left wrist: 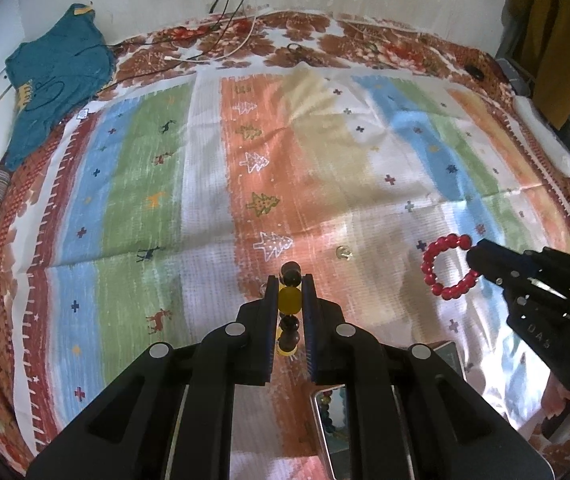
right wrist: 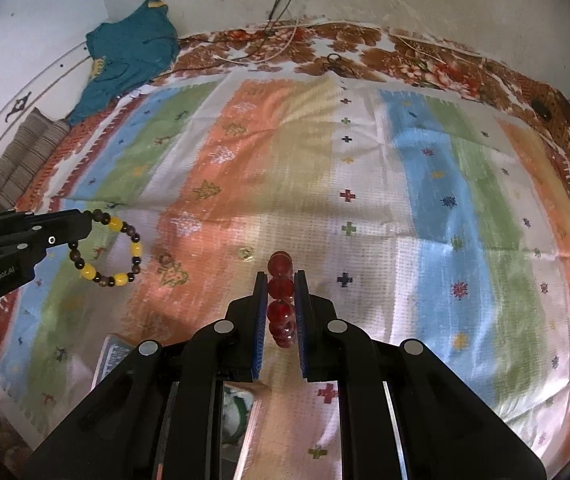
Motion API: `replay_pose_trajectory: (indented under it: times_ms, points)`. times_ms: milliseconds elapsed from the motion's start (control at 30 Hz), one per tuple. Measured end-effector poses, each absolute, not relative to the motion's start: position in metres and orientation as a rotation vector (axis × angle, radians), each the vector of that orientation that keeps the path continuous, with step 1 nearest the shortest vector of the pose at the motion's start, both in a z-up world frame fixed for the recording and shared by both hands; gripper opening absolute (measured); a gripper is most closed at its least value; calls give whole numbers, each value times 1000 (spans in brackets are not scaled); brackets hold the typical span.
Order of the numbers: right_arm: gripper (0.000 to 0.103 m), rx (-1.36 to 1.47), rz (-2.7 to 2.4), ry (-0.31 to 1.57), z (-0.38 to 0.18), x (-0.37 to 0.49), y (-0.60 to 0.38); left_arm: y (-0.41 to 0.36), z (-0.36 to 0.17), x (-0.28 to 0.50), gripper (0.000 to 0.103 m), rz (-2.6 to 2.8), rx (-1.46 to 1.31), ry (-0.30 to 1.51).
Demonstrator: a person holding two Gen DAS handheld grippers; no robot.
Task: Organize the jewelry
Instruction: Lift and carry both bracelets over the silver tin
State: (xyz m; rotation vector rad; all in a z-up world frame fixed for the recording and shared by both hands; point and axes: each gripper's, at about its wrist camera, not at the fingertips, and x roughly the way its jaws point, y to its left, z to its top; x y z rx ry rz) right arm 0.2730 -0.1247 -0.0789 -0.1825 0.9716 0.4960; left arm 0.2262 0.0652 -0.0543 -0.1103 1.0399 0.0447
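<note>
My left gripper [left wrist: 289, 280] is shut on a yellow-and-brown bead bracelet [left wrist: 289, 300], held edge-on between the blue pads above the striped cloth. From the right wrist view the same bracelet [right wrist: 105, 250] hangs as a full ring from the left gripper [right wrist: 85, 220]. My right gripper [right wrist: 281, 280] is shut on a red bead bracelet [right wrist: 280, 300], seen edge-on. In the left wrist view that red bracelet [left wrist: 447, 266] hangs as a ring from the right gripper [left wrist: 475, 260]. A small gold ring [left wrist: 343, 253] lies on the cloth between both grippers; it also shows in the right wrist view [right wrist: 247, 253].
A striped Christmas-pattern cloth [left wrist: 205, 184] covers a floral bedspread [left wrist: 325, 36]. A teal garment [left wrist: 53, 76] and cables [left wrist: 241, 36] lie at the far edge by the wall. A shiny box edge [left wrist: 329, 420] sits under the left gripper, another box [right wrist: 113, 360] near the right gripper.
</note>
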Motion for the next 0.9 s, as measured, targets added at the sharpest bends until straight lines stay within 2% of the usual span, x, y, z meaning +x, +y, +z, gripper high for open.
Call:
replay_pose_trajectory:
  times_ms: [900]
  points:
    - [14,-225,580,856,-45,213,-119,33,-4,157,11,-55,-97,899]
